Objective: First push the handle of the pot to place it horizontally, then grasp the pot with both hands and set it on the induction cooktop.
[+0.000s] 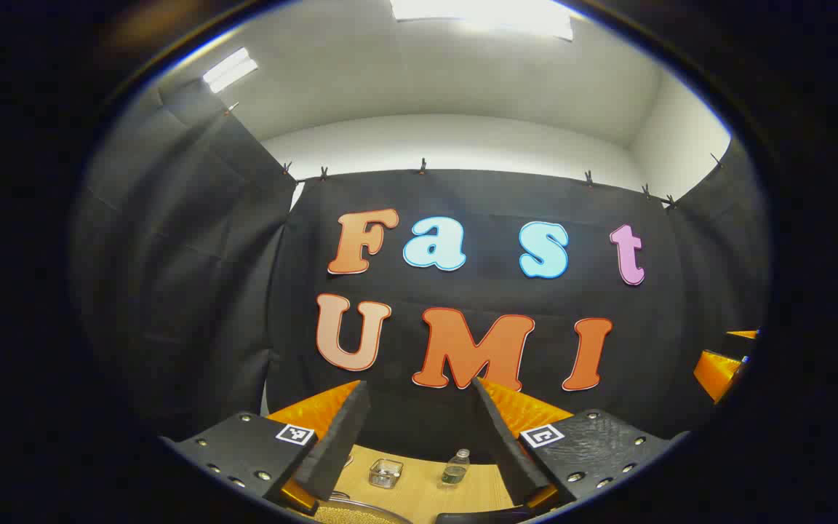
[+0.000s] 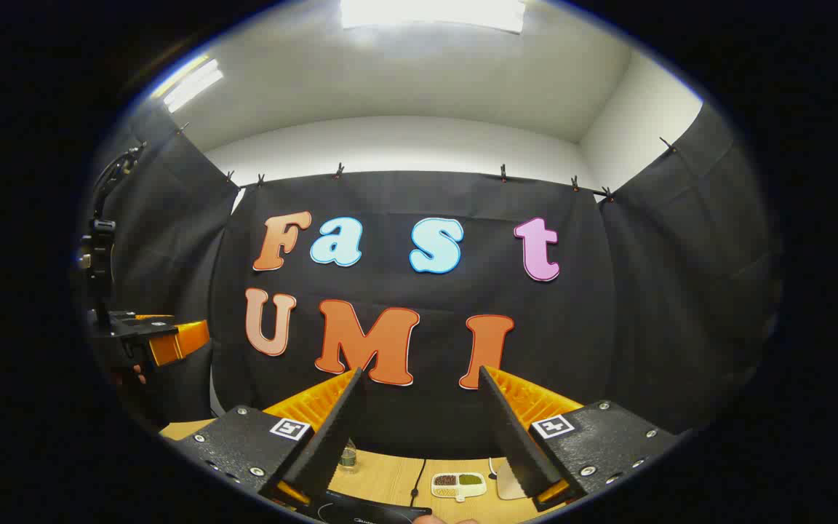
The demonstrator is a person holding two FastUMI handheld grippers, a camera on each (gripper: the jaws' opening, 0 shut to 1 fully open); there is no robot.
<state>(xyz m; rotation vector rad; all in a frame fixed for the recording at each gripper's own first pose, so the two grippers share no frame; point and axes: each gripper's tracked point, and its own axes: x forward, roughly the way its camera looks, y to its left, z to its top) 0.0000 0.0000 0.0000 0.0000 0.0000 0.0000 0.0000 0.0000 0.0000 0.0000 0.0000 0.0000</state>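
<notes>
Both grippers are held high and point at the booth's back wall. My left gripper is open with nothing between its fingers. Below it, at the bottom edge of the left gripper view, a curved metal rim shows, which looks like the pot; the rest is cut off. My right gripper is open too and holds nothing. Under it a flat black slab lies on the wooden table, apparently the induction cooktop. The right gripper also shows far right in the left gripper view, and the left gripper far left in the right gripper view.
On the table near the back wall stand a small glass dish and a small bottle. The right gripper view shows that bottle, a divided dish of grains, a black cable and a pale object.
</notes>
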